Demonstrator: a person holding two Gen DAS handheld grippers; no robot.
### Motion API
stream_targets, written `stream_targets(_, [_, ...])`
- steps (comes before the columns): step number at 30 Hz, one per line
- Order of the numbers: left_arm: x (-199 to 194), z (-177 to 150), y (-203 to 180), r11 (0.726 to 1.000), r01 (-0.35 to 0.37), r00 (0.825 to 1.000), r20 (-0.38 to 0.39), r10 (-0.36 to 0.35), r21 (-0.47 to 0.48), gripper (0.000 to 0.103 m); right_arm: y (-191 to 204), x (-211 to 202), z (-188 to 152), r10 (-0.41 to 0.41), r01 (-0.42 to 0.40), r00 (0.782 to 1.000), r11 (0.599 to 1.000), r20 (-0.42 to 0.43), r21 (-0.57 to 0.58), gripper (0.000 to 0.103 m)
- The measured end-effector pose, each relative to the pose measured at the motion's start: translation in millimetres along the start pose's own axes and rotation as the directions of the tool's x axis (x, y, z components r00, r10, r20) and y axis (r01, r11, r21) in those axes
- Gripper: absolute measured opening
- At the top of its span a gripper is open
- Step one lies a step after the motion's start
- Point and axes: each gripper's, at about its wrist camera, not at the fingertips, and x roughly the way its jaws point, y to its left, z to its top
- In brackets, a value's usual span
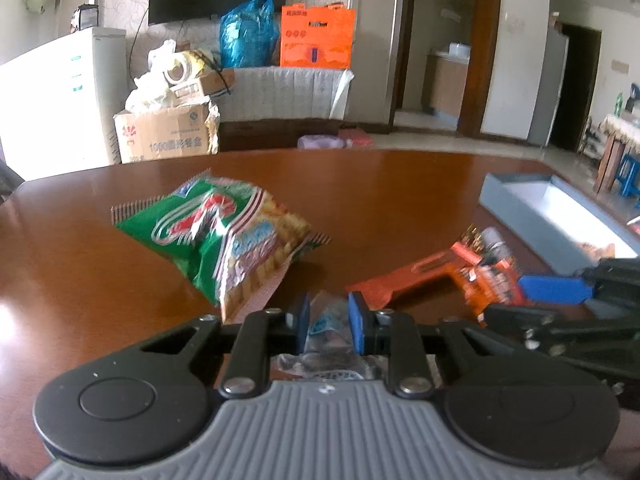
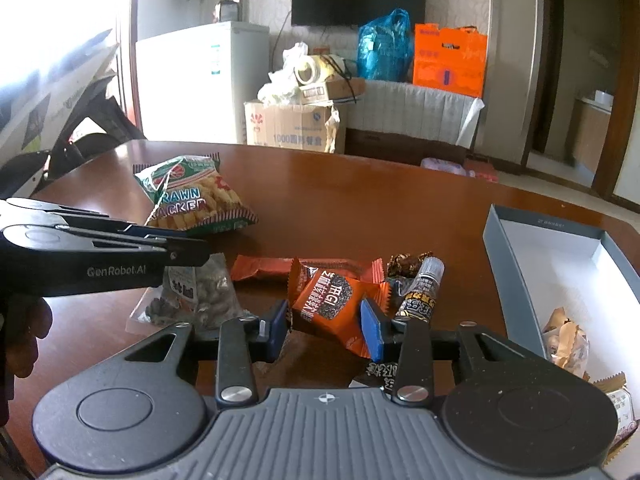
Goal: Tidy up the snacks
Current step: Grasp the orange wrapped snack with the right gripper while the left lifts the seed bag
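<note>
We see left gripper (image 1: 329,322) pinching clear nut bag (image 2: 200,296), which hangs between its blue pads above table (image 1: 80,272). Right gripper (image 2: 325,330) spread around orange packet (image 2: 340,304), pads either side; contact unclear. Second orange packet (image 2: 264,269) lies flat behind it. Dark tube snack (image 2: 422,294) and brown candy (image 2: 404,264) just right of it. Prawn cracker bag (image 2: 192,196) further back, left. Grey box (image 2: 560,264) at right holds few wrapped snacks (image 2: 566,344).
</note>
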Motion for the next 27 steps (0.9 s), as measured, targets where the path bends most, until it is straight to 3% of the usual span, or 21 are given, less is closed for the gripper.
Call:
stream_targets(4, [-13.1, 5.0, 3.3, 0.999, 0.033, 0.999, 0.02, -0.032, -0.006, 0.02, 0.5, -0.1, -0.6, 0.005, -0.005, 1.0, 1.0, -0.005, 0.0, 0.04])
stream_targets(6, [-18.5, 2.1, 1.9, 1.0, 0.023, 1.0, 0.02, -0.024, 0.021, 0.027, -0.1, 0.8, -0.8, 0.007, -0.007, 1.0, 1.0, -0.008, -0.001, 0.04])
stream_targets(7, [-19.8, -0.1, 1.9, 0.999, 0.023, 1.0, 0.014, -0.023, 0.033, 0.042, -0.8, 1.2, -0.4, 0.009, -0.009, 1.0, 1.0, -0.01, 0.003, 0.04])
stream_targets(8, [-21.5, -1.9, 1.9, 0.999, 0.015, 1.0, 0.011, -0.016, 0.042, 0.065, -1.2, 1.1, -0.3, 0.011, -0.011, 1.0, 1.0, -0.01, 0.008, 0.04])
stream_targets(10, [-28.9, -6.0, 1.7, 0.998, -0.011, 0.999, 0.035, 0.009, 0.061, 0.084, -0.5, 1.5, 1.8, 0.014, -0.014, 1.0, 1.0, -0.01, 0.01, 0.04])
stream_targets(11, [-32.0, -7.3, 1.6, 0.998, -0.001, 0.999, 0.046, -0.002, 0.065, 0.086, -0.1, 0.9, 1.5, 0.017, -0.017, 1.0, 1.0, -0.01, 0.009, 0.04])
stream_targets(19, [-21.1, -24.8, -8.7, 0.99, -0.014, 1.0, -0.015, 0.016, 0.139, 0.088, -1.9, -5.8, 1.2, 0.02, -0.02, 1.0, 1.0, -0.003, 0.014, 0.04])
stream_targets(22, [-15.0, -23.0, -5.8, 0.995, -0.019, 1.0, -0.015, 0.021, 0.095, 0.088, -3.6, -7.3, 0.6, 0.016, -0.016, 1.0, 1.0, -0.002, 0.018, 0.039])
stream_targets(24, [-9.8, -22.7, -2.9, 0.997, -0.006, 1.0, -0.024, 0.008, 0.077, 0.079, -3.4, -7.0, 0.2, 0.015, -0.015, 1.0, 1.0, -0.005, 0.014, 0.037])
stream_targets(25, [-8.2, -21.8, -2.1, 0.998, 0.018, 1.0, -0.025, -0.016, 0.068, 0.062, -3.3, -6.6, 0.0, 0.016, -0.016, 1.0, 1.0, -0.007, 0.012, 0.037])
stream_targets(26, [-7.2, -19.7, -0.9, 0.998, 0.032, 0.999, -0.026, -0.03, 0.057, 0.054, -2.9, -6.2, -0.2, 0.02, -0.02, 1.0, 1.0, -0.01, 0.009, 0.033])
stream_targets(27, [-6.8, -18.2, -1.0, 0.998, 0.033, 0.999, -0.027, -0.032, 0.053, 0.047, -2.4, -5.8, -0.2, 0.028, -0.028, 1.0, 1.0, -0.013, 0.007, 0.018])
